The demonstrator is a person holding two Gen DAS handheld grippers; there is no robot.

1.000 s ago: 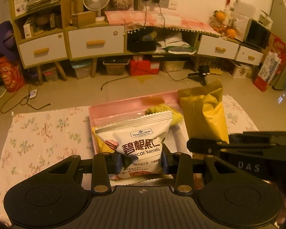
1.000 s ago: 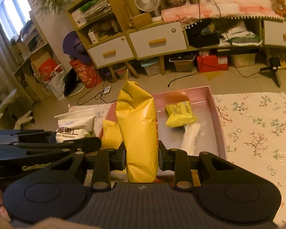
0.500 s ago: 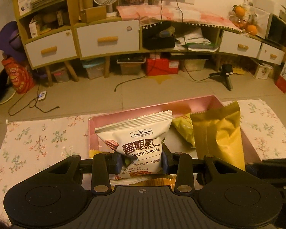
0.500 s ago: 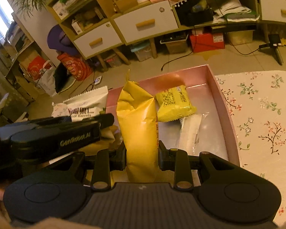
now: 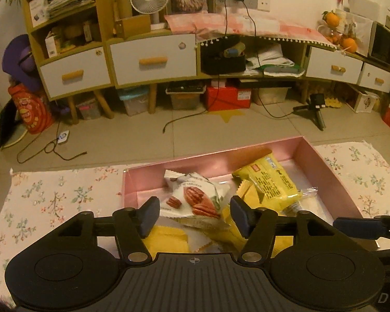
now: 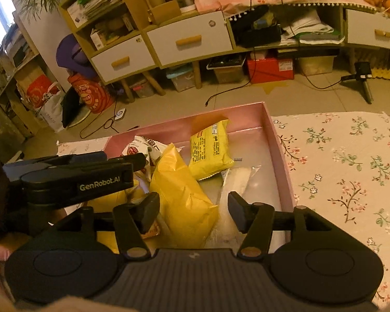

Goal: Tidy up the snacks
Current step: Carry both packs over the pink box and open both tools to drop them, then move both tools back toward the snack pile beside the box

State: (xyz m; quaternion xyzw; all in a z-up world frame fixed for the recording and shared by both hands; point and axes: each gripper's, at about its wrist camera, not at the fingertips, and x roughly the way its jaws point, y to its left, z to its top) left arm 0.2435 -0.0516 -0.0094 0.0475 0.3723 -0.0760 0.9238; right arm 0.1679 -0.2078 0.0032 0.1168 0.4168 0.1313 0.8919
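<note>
Both grippers over the pink tray [image 5: 325, 161] on the floral cloth [image 5: 52, 195]; tray set on the cloth-covered surface, floor and drawer units beyond.

Left gripper [image 5: 193, 214]: jaws spread, just been opening; pecan packet [image 5: 195, 199] between them but clear of both pads, lying tilted in the tray's left part on top of other yellow wrappers; released, by the look of it.

Right gripper [image 6: 193, 209]: jaws likewise spread, just been opening; tall yellow bag [image 6: 184, 195] between them, leaning over toward the left pad; contact on that side hard to tell, right pad clearly apart; not pinched.

Also in tray: yellow printed pack [image 6: 210, 148] toward the far wall, partly resting on the bag's upper end; clear wrapped bar [image 6: 234, 182] flat on the tray floor just beside the bag, on its right.

Handling, judged: all film pouches, light, soft, air-puffed; crinkly and probably slick, so likely to slide or flop once let go; contents (nuts, possibly crisps or biscuits) crushable under a hard squeeze; best hold at a crimped end seal or across the narrow edge of the pouch, light pressure only; clear bar low and flat, hardest to get pads under, better taken by its loose wrapper end.

Task well along: four snacks or more inside the tray, heaped rather than laid in order; no snack visible out on the cloth.
</note>
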